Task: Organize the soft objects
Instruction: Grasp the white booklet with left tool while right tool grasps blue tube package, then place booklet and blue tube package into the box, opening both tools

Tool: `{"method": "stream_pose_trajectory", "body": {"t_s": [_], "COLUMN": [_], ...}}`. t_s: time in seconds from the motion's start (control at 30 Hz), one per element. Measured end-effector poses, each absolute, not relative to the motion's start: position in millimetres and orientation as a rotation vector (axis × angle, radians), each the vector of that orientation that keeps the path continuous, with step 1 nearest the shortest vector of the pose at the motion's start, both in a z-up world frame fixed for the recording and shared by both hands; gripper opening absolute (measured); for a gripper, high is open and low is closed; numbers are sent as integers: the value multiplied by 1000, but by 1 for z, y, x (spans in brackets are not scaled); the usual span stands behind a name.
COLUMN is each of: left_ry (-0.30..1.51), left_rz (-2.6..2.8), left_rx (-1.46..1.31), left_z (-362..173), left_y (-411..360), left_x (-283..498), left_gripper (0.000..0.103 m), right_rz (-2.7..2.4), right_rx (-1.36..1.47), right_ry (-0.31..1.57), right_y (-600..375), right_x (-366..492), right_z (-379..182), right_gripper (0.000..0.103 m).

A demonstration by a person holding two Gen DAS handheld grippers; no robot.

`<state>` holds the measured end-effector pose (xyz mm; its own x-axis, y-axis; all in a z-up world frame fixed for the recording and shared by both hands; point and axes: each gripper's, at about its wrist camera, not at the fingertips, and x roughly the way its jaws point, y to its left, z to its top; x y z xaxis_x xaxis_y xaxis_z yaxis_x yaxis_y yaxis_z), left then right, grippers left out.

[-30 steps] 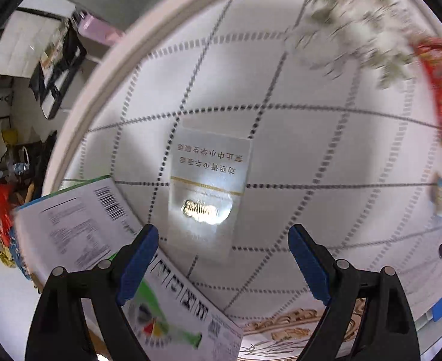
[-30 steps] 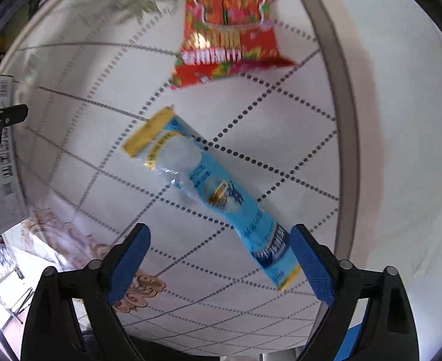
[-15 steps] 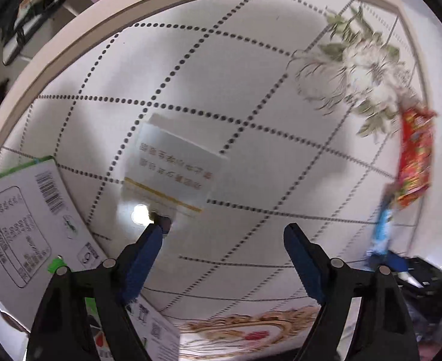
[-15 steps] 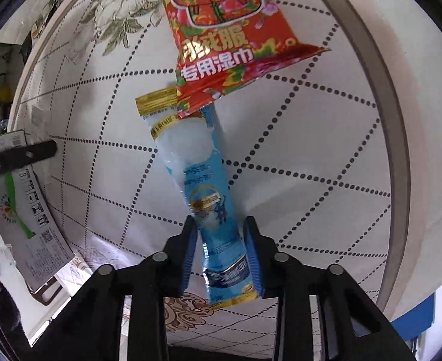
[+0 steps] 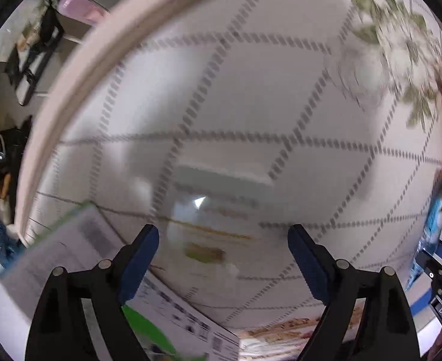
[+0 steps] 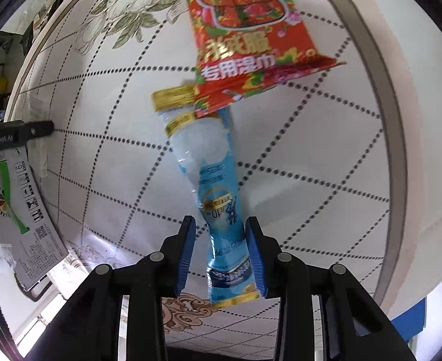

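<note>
Blue pads of my right gripper [image 6: 220,252] pinch the near end of the blue packet [image 6: 212,189], its long axis running away toward the red packet [image 6: 251,39]; left gripper [image 5: 223,258] gapes wide, empty, over the white packet [image 5: 218,210].

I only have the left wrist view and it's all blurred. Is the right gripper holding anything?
Observer: Yes. The right gripper is shut on the blue wipes pack, near its lower end.
Operator: Is that pack touching anything else?
Observer: Its far, gold-trimmed end lies tucked under the edge of the red wipes pack.
Operator: And my left gripper?
Observer: The left gripper is open above a pale flat packet; from the right wrist view its finger shows beside the printed box.
</note>
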<state>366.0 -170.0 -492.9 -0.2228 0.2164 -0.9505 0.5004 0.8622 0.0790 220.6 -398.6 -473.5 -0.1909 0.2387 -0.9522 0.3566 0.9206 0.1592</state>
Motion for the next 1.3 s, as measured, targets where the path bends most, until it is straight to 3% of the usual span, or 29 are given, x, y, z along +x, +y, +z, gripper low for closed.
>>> {"method": "stream_pose_trajectory", "body": {"t_s": [0.03,0.1,0.13,0.23,0.3,0.47,0.7,0.9,1.0,1.13,1.3], "left_ry": [1781,1813,1820,1766,1749,1738,1648,1529,1492,1422,1352], "left_rz": [-289,-305,-293,-254,-240,-252,-353,-453,-475,-468,-380], "left_rx": [515,387,333,332,330,224,75,-59,-104,-130,-137], "left_z": [-490,-489,-486,-482,-480,-472,-416,-337,-302,-261,-228], "left_y": [-169,-162,-159,-157,-154,-141,-137,-112,-99,-62,2], "left_x": [363,360,360,352,345,326,277,236,248,244,241], "left_gripper": [80,56,53,53,53,53,53,53,53,53,53], "right_rz": [-114,-121,-128,-173,-189,-186,-122,-37,19,109,200], "right_rx": [450,477,479,431,399,394,398,380,366,342,293], "right_ry": [1787,1795,1782,1774,1768,1751,1672,1575,1530,1467,1438], "right_y": [-390,-382,-382,-378,-373,-360,-335,-305,-284,-254,-185], "right_x": [225,226,226,224,222,217,204,202,202,203,216], "right_z": [-475,-478,-481,-482,-483,-477,-419,-361,-321,-265,-241], "right_gripper": [37,37,37,33,21,14,12,12,12,12,12]}}
